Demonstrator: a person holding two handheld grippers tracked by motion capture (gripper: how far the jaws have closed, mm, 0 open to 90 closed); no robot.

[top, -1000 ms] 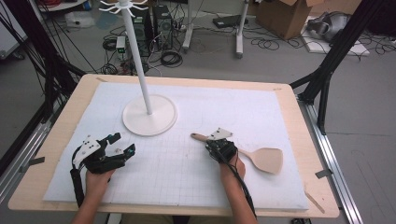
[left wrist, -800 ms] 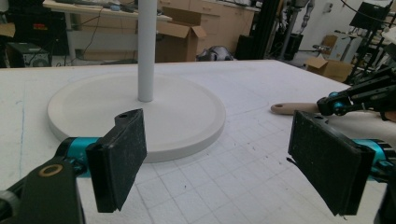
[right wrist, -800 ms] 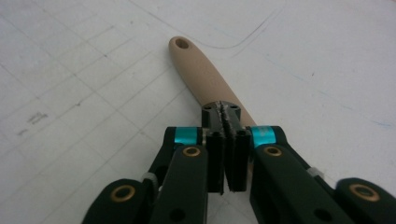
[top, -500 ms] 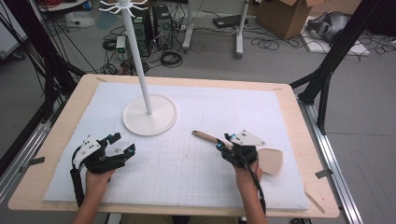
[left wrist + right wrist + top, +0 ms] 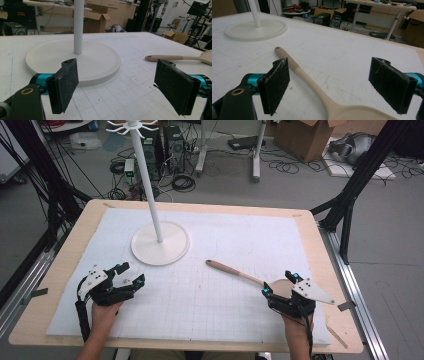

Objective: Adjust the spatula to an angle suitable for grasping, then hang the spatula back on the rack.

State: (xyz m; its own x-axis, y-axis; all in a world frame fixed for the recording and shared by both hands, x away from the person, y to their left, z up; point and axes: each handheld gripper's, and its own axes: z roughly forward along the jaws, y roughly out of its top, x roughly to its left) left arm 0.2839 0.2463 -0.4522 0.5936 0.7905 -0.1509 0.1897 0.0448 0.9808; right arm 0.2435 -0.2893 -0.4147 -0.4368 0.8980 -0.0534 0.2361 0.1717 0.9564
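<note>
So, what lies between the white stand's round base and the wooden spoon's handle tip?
Nothing: in the high view, bare white gridded mat separates the round white base from the wooden spoon.

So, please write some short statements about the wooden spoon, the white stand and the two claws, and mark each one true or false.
1. The wooden spoon lies flat on the table. True.
2. The right claw is shut on the spoon's handle. False: its jaws stand open, with the spoon's bowl end between them, ungripped.
3. The left claw is open and holds nothing. True.
4. The white stand has tipped over. False: it stands upright on its round base.
5. The spoon's handle rests on the stand's base. False: they lie apart.
</note>
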